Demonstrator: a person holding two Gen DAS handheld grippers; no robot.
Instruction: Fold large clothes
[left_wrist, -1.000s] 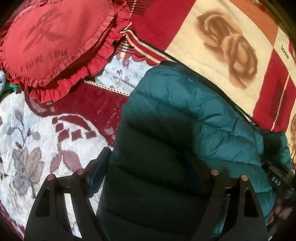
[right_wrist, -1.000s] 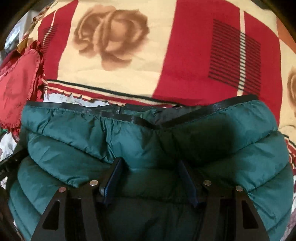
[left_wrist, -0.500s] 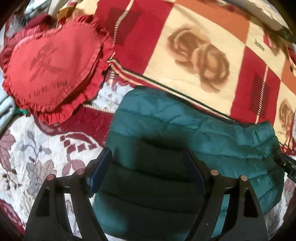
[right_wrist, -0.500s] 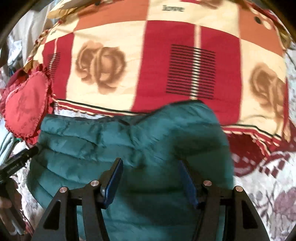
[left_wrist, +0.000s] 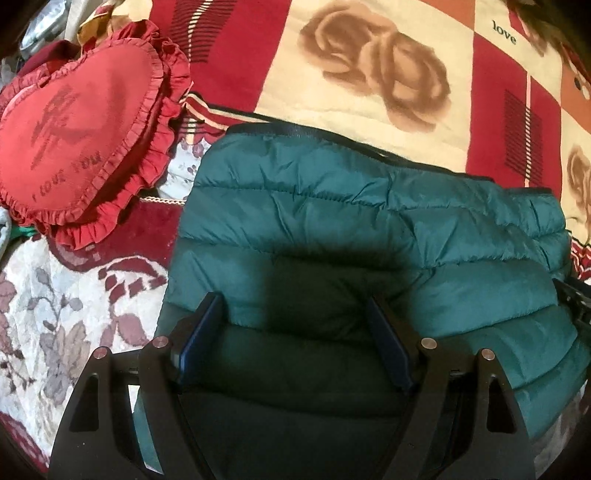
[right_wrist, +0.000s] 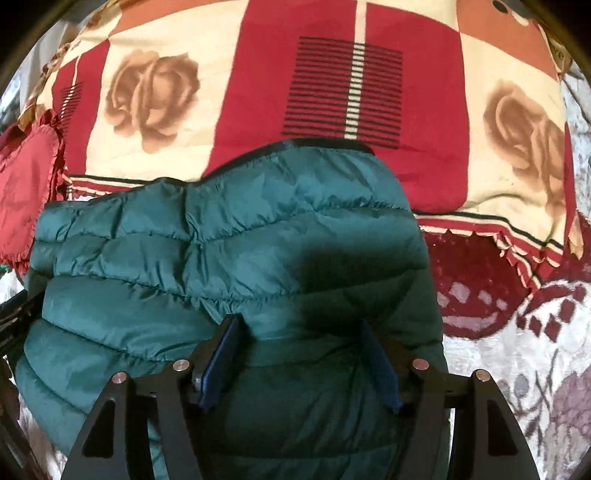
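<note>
**Green puffy jacket, folded small on the bed**

The left tongs (left_wrist: 295, 332) are wide open over the green jacket (left_wrist: 351, 221), and the pads do not pinch it. The right tongs (right_wrist: 299, 354) have just been opening, with a puffy fold between them that looks let go. The jacket lies right under both, long side running from one tongs to the other, on the bed (left_wrist: 55, 314). A red heart pillow (left_wrist: 81, 129) sits to its left. There are no boxes or baskets.

The word "love" is printed in dark letters on the rose-patterned blanket (left_wrist: 369, 44), upper right of the left wrist view, and the red heart-shaped pillow (left_wrist: 85, 129), upper left, reads "I LOVE YOU".
</note>
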